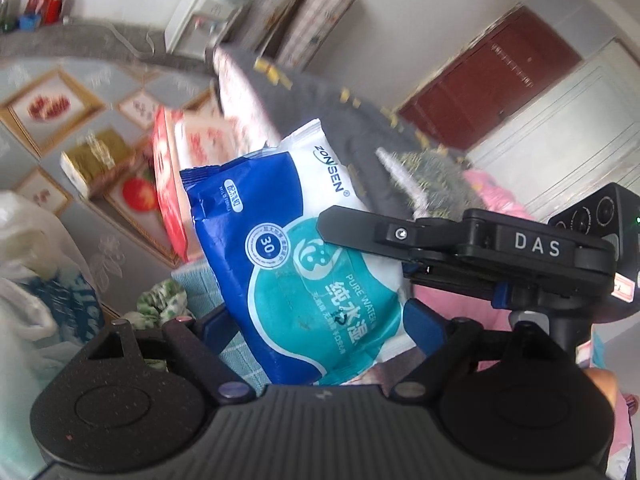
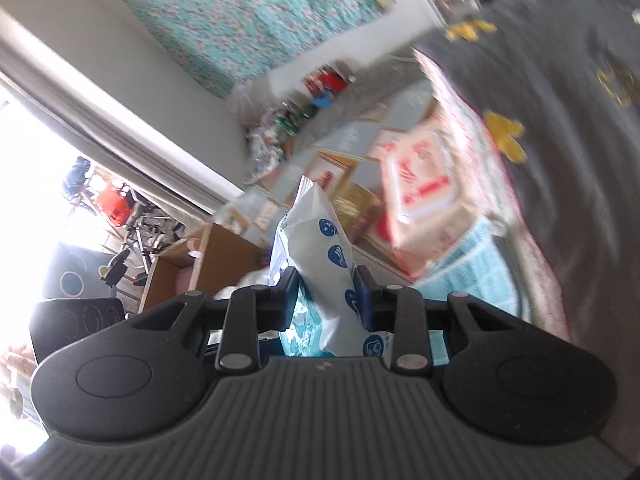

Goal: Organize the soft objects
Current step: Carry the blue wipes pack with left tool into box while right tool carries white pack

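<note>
Right gripper (image 2: 325, 294) fingers clenched on wet wipes pack (image 1: 304, 248), lifted clear of surface (image 1: 100, 248); left gripper (image 1: 316, 332) fingers spread wide along pack's two edges, contact unclear. Beyond pack, red-and-white tissue pack (image 1: 188, 156) on light blue towel (image 2: 476, 256), grey blanket (image 2: 560, 160) alongside

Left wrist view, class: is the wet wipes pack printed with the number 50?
No. The round badge on the wet wipes pack reads 30, set on the dark blue part of its front.
</note>
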{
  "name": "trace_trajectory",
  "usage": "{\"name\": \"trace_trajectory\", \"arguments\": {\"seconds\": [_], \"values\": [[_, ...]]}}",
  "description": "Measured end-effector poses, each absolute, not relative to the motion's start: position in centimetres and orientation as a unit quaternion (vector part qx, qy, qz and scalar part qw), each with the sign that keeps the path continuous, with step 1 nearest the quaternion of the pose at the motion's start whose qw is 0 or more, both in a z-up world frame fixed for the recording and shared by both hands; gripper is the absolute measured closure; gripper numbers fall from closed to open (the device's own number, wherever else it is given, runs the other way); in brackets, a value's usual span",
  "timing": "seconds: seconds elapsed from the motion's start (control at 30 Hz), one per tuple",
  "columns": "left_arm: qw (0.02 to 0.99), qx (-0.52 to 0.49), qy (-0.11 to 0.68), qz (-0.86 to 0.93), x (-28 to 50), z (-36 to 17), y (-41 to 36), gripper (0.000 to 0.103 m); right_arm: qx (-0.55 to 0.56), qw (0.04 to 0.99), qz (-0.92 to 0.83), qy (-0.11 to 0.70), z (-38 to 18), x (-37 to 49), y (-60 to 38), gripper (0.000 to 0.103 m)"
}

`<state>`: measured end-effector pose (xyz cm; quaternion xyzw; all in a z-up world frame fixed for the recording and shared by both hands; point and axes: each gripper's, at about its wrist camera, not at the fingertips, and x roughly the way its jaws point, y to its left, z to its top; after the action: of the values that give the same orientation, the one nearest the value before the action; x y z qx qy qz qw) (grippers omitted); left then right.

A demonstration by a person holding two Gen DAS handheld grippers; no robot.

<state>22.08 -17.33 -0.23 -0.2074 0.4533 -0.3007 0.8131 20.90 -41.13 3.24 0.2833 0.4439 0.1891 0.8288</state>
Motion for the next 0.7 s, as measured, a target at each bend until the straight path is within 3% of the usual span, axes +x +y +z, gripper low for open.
{"name": "trace_trajectory", "arguments": {"seconds": [0.33, 0.7], "values": [[0.861, -0.211, 0.392, -0.245, 16.9, 5.6, -8.9, 0.014, 0.268, 0.832, 0.267, 0.405, 9.2, 19.3, -31.7, 0.074], [0.885, -0.228, 0.393, -0.104, 14.4, 5.9, 5.3, 0.014, 0.295, 0.763, 0.363, 0.447, 7.0, 22.6, -14.6, 0.074]]}}
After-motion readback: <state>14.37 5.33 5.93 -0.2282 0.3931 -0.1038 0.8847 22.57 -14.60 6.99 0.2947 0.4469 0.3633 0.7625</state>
